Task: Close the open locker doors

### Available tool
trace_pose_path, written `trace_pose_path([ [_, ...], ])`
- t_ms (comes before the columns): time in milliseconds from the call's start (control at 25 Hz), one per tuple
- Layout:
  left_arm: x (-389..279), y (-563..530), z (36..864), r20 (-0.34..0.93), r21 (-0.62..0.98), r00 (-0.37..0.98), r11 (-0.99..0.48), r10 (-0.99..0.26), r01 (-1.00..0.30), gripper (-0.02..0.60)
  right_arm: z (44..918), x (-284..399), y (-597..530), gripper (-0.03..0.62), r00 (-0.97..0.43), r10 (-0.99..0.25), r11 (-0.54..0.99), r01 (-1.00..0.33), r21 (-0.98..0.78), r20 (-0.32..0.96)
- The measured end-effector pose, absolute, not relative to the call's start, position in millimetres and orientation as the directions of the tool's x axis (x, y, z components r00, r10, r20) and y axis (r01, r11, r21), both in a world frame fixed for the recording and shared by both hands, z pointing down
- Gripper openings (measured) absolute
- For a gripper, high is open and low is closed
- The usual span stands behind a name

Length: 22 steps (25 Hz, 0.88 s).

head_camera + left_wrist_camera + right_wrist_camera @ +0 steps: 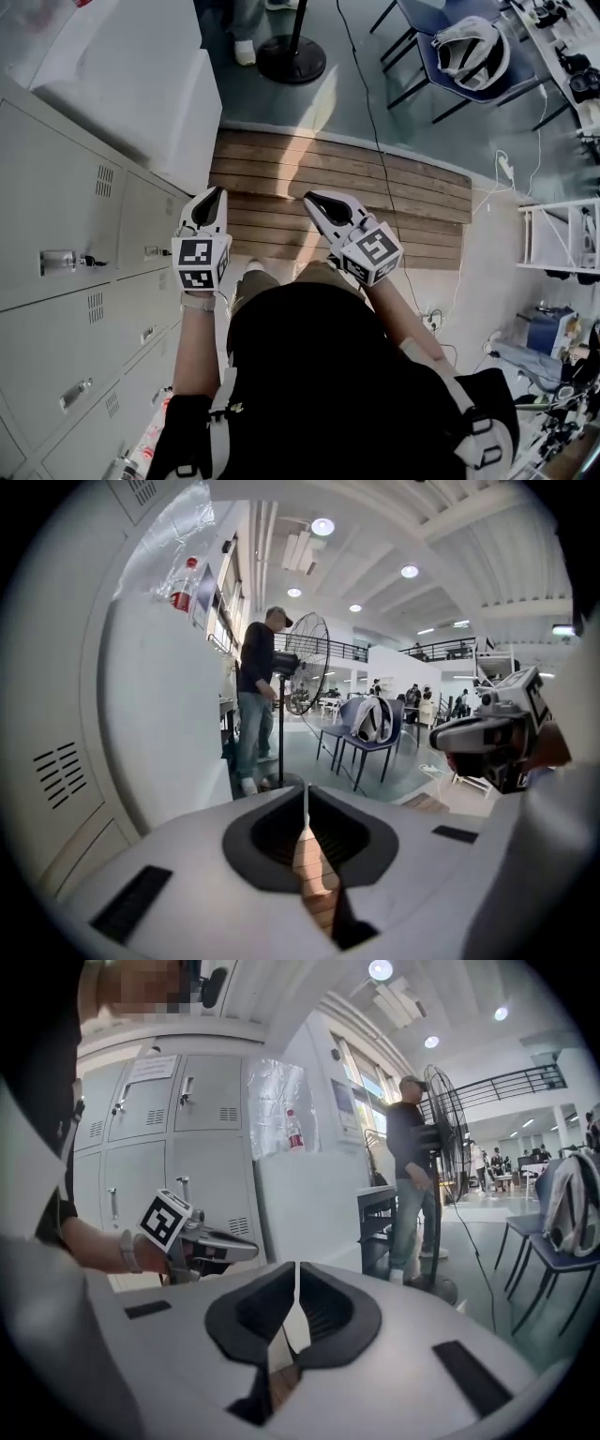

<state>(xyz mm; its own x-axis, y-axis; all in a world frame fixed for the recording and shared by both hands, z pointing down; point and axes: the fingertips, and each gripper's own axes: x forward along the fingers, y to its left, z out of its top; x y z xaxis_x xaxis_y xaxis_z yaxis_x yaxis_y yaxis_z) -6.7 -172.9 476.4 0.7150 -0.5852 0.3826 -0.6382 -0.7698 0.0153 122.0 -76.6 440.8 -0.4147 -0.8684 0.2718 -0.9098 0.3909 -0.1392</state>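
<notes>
The grey lockers [66, 234] fill the left of the head view, and every door I can see lies flush; a key hangs in one lock [82, 261]. My left gripper [215, 197] hovers just right of the locker fronts, shut and empty. Beside it my right gripper [312, 200] is also shut with nothing in it. In the left gripper view the jaws [306, 803] meet along a thin seam, with locker doors [56, 771] at the left. The right gripper view shows its own jaws [296, 1274] closed, the left gripper [214, 1246], and shut locker doors [150, 1110].
A white cabinet [141, 94] stands beyond the lockers. A wooden platform [375, 187] lies ahead of me. Farther off are a fan stand [291, 58] with a person [255, 696] beside it, a chair with a bag [467, 52], a floor cable [375, 122] and a white rack [562, 234].
</notes>
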Motion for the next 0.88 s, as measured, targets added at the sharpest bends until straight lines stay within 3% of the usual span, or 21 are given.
trace_pose_path([
  [520, 65.3, -138.0, 413.6, 0.205, 0.041, 0.876, -0.89, -0.437, -0.454, 0.023, 390.0, 161.1, -47.5, 0.026, -0.346, -0.925, 0.341, -0.938, -0.061, 0.157],
  [880, 86.1, -120.6, 401.4, 0.168, 0.024, 0.911, -0.923, -0.376, -0.385, 0.023, 387.0, 179.3, -37.2, 0.026, -0.308, -0.94, 0.303, -0.951, -0.058, 0.147],
])
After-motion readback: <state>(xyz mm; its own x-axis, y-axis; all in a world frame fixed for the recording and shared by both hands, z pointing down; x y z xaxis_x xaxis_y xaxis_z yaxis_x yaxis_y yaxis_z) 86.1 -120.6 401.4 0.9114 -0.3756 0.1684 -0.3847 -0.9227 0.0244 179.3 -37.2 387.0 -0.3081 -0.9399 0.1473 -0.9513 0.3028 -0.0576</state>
